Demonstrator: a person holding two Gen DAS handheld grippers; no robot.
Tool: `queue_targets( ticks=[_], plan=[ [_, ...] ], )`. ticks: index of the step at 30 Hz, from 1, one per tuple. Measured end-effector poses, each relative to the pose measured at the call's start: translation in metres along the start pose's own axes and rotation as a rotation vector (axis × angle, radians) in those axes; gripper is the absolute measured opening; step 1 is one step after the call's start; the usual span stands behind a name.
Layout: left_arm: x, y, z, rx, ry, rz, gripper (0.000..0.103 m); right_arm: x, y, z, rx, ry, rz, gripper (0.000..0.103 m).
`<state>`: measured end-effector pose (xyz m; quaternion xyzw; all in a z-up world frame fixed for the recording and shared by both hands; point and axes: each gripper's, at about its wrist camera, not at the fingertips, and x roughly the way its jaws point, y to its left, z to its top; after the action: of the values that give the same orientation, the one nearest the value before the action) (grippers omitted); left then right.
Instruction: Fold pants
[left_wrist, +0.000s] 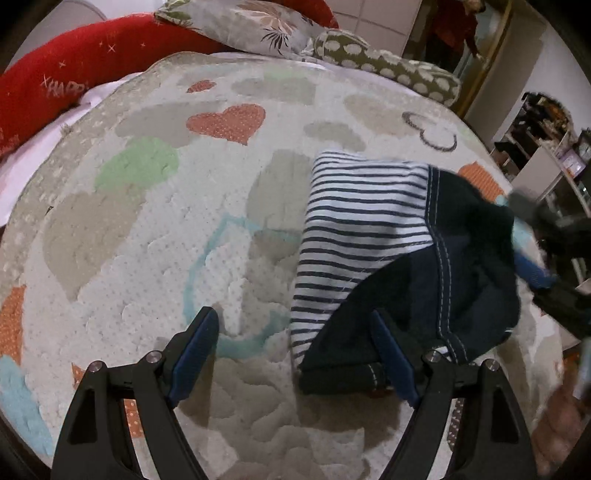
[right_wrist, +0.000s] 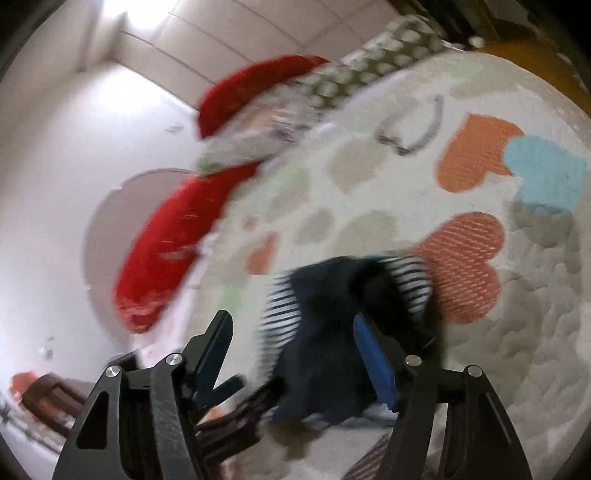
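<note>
- The heart-patterned bedspread (left_wrist: 155, 229) carries everything.
- The dark pants with striped lining (left_wrist: 369, 236) lie crumpled near its right edge.
- The left gripper (left_wrist: 295, 354) stands wide open, holding nothing.
- The right gripper (right_wrist: 295, 354) is wide open too, pants between its fingers.

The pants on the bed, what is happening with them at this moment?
A person with a gripper in each hand is folding small pants on a heart-patterned bedspread. The pants are dark with a striped lining and lie in a bunched heap, not yet a neat fold. The left gripper is open, with one finger beside the lower edge of the pants. The right gripper is also open and close to the pants; its view is blurred, so contact is unclear.
</note>
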<state>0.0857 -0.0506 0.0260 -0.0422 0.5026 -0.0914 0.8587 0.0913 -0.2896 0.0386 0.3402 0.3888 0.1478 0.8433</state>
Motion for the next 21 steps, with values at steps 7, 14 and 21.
queue_targets(
  ticks=[7,14,21],
  plan=[
    [-0.006,0.024,0.02,-0.072,-0.013,-0.165,0.082,-0.022,-0.026,-0.002,0.027,-0.093,-0.102,0.076],
    [0.028,-0.005,0.04,0.039,0.041,-0.253,0.08,0.029,-0.044,0.004,0.049,0.063,-0.042,0.073],
    [0.013,-0.022,0.067,0.047,0.032,-0.309,0.039,0.027,-0.034,0.017,0.051,0.064,0.034,0.045]
  ],
)
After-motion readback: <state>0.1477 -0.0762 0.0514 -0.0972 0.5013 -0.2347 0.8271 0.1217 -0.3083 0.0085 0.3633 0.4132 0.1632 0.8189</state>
